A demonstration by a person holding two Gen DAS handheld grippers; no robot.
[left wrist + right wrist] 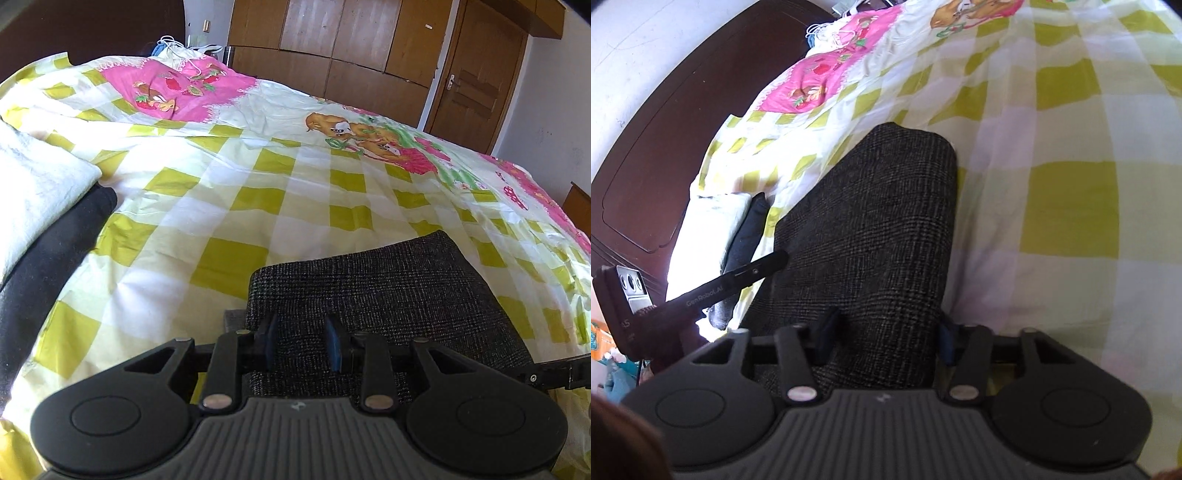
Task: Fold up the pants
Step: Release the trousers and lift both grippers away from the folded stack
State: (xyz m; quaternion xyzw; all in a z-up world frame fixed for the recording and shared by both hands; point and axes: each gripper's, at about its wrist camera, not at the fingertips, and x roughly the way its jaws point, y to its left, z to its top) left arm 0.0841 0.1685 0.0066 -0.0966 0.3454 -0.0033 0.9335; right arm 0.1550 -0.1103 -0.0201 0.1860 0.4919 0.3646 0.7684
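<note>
Dark grey checked pants (369,288) lie folded into a thick pad on the chequered bed cover (221,184). My left gripper (303,341) sits at the near edge of the pants, its blue pads closed against a fold of the cloth between them. In the right wrist view the pants (879,206) stretch away from my right gripper (886,336), whose pads press the near end of the folded cloth from both sides. The left gripper (738,280) shows there as a black bar reaching the left edge of the pants.
A folded white cloth (33,184) and a black garment (44,266) are stacked at the left of the bed. Behind the bed stand a wooden wardrobe (332,44) and a door (476,74). A dark headboard (665,147) lies beyond the stack.
</note>
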